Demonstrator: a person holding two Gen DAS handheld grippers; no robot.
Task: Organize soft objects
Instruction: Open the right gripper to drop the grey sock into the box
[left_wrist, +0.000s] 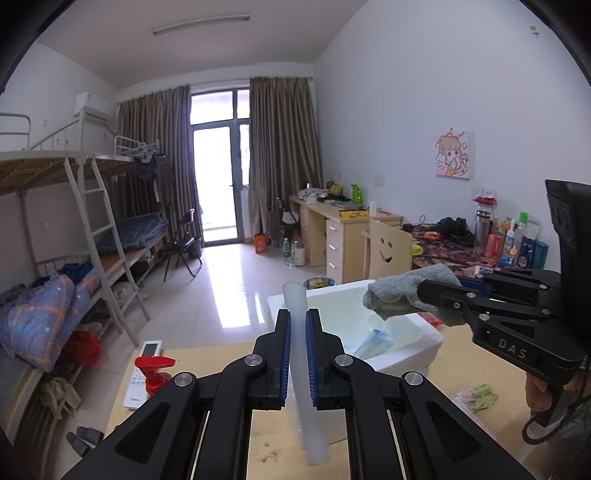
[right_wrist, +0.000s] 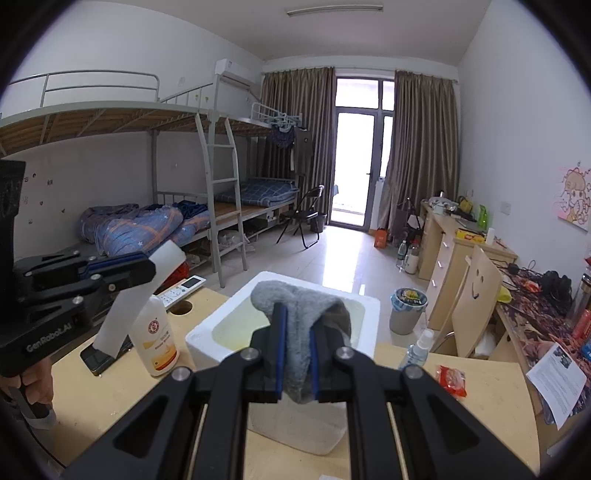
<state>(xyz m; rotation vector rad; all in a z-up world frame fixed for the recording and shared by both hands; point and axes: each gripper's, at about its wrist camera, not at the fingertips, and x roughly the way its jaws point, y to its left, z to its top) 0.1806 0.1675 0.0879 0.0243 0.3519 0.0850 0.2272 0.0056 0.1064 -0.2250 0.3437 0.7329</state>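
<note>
Right wrist: grey cloth (right_wrist: 299, 332) between jaws

Bunk beds (right_wrist: 155, 147), folding chair (right_wrist: 306, 214), curtained balcony door (right_wrist: 364, 155), lotion bottle (right_wrist: 155, 336), remote control (right_wrist: 184, 288), bin (right_wrist: 408, 314)

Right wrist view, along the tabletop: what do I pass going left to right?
Left tool clamping a white foam sheet → lotion pump bottle → white foam box → small spray bottle → red snack packet → printed paper.
</note>
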